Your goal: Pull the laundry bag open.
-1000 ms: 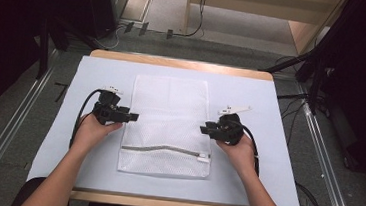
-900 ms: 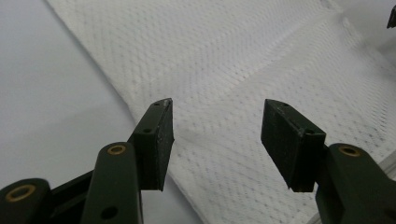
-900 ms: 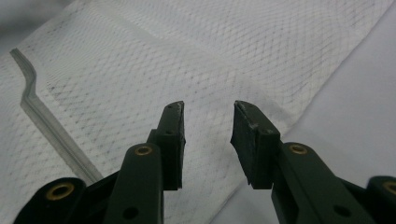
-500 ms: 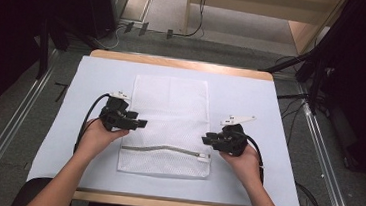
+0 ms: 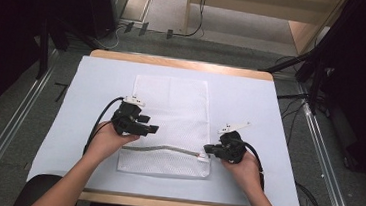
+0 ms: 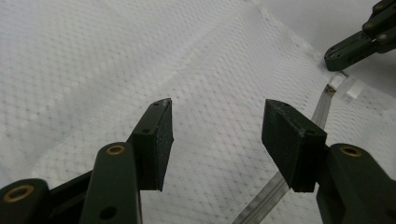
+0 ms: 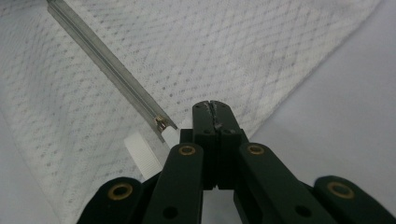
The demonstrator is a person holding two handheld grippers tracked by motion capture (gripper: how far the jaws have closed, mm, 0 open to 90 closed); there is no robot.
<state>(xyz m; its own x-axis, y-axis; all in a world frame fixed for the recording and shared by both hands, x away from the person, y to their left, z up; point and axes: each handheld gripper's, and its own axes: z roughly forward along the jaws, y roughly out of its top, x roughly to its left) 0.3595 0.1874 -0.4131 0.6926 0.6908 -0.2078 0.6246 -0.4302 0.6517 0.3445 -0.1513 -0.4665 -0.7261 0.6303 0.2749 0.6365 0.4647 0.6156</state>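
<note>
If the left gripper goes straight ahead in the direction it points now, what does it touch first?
Most likely the white mesh bag: the open left gripper looks down along the mesh, with the zipper just off its right jaw. Depth is unclear.

Wooden table (image 5: 184,63) — pale sheet (image 5: 251,104) on top — white mesh bag (image 5: 170,107) flat.

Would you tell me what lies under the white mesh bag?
The mesh bag lies flat on a pale sheet covering the wooden table. Whether anything is inside the bag cannot be seen.
</note>
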